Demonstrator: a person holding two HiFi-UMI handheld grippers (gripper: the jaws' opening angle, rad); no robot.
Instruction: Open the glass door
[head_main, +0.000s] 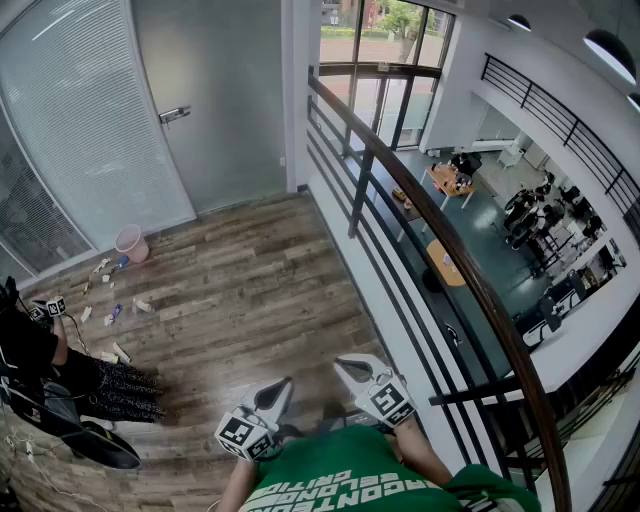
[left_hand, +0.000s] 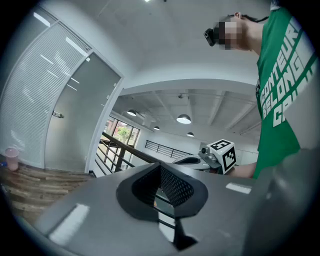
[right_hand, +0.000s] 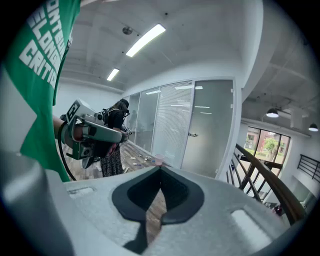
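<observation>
Status: task not begun. The frosted grey glass door (head_main: 225, 110) stands closed in its white frame, and its small metal lever handle (head_main: 173, 114) is untouched.

- Left gripper (head_main: 276, 392): held low against the person's green shirt, well short of the door. Its own view shows the jaws clenched tip to tip with nothing between them.
- Right gripper (head_main: 350, 368): just right of the left one and equally far from the door. Jaws likewise pressed together and empty.
- Both grippers point roughly toward the door across the brown wood-plank floor (head_main: 260, 300).

Remaining, as I judge it: the whole job. Walk up to the door, part one gripper's jaws, take the lever handle, press it down and swing the door. I cannot tell from here which way the door swings.

Containers: one only, a small pink plastic bucket (head_main: 130, 242) on the floor below and left of the door, at the foot of the blind-covered glass wall (head_main: 70, 130). Its mouth is open; its contents cannot be made out. Small scraps of litter (head_main: 110, 315) lie loose on the floor beyond the bucket, farther from the door and outside it.
</observation>
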